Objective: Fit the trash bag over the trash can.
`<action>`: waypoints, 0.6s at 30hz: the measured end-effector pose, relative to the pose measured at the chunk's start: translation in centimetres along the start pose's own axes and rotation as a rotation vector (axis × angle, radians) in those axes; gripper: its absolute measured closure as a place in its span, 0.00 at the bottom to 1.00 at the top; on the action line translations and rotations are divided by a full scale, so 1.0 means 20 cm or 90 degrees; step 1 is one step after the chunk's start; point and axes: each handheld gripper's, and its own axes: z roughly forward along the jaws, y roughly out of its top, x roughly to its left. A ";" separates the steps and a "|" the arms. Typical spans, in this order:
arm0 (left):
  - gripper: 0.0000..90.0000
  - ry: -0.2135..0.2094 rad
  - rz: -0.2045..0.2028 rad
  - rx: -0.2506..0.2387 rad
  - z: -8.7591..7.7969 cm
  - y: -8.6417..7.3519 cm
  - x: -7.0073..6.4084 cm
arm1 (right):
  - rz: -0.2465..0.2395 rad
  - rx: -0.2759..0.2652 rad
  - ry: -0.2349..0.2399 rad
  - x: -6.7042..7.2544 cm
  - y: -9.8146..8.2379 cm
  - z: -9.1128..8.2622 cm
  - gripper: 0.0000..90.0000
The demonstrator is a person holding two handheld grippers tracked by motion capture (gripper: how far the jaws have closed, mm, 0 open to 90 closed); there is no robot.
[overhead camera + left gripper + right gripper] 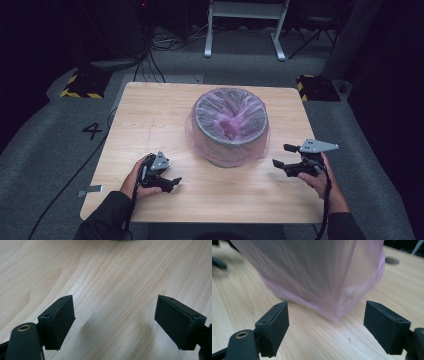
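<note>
A round grey bin (pixel 230 131) lined with a thin pink plastic bag (pixel 227 117) stands in the middle of the wooden table (pixel 150 115). The bag's rim is folded over the outside and hangs down the bin's wall. My left gripper (pixel 172 184) lies low at the front left, apart from the bin. It is open, with bare wood between its pads (pixel 115 315). My right gripper (pixel 281 155) hovers to the right of the bin and points at it. It is open too (pixel 325 320), and the pink bag (pixel 317 272) hangs just beyond its pads, untouched.
Two yellow-and-black striped blocks (pixel 82 85) (pixel 317 86) sit on the grey floor past the table's far corners. Cables (pixel 150 55) and a white frame's legs (pixel 245 30) lie behind the table. A cable trails off the table's left edge.
</note>
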 end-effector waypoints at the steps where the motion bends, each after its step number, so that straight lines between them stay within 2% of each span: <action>1: 0.18 0.010 -0.002 0.006 0.00 -0.01 0.00 | -0.001 -0.004 -0.002 0.01 0.02 -0.01 0.23; 4: 0.18 0.018 -0.011 0.004 0.00 -0.03 0.01 | -0.010 0.007 -0.023 0.03 0.08 -0.03 0.25; 6: 0.18 0.012 -0.014 0.003 0.00 -0.03 0.02 | -0.010 0.002 -0.021 0.04 0.11 -0.04 0.25; 12: 0.18 0.010 -0.023 0.000 0.01 -0.04 0.03 | -0.024 -0.011 -0.040 0.05 0.23 -0.09 0.25; 18: 0.16 -0.013 -0.049 -0.010 0.02 -0.06 0.06 | -0.036 -0.023 -0.050 0.05 0.33 -0.12 0.24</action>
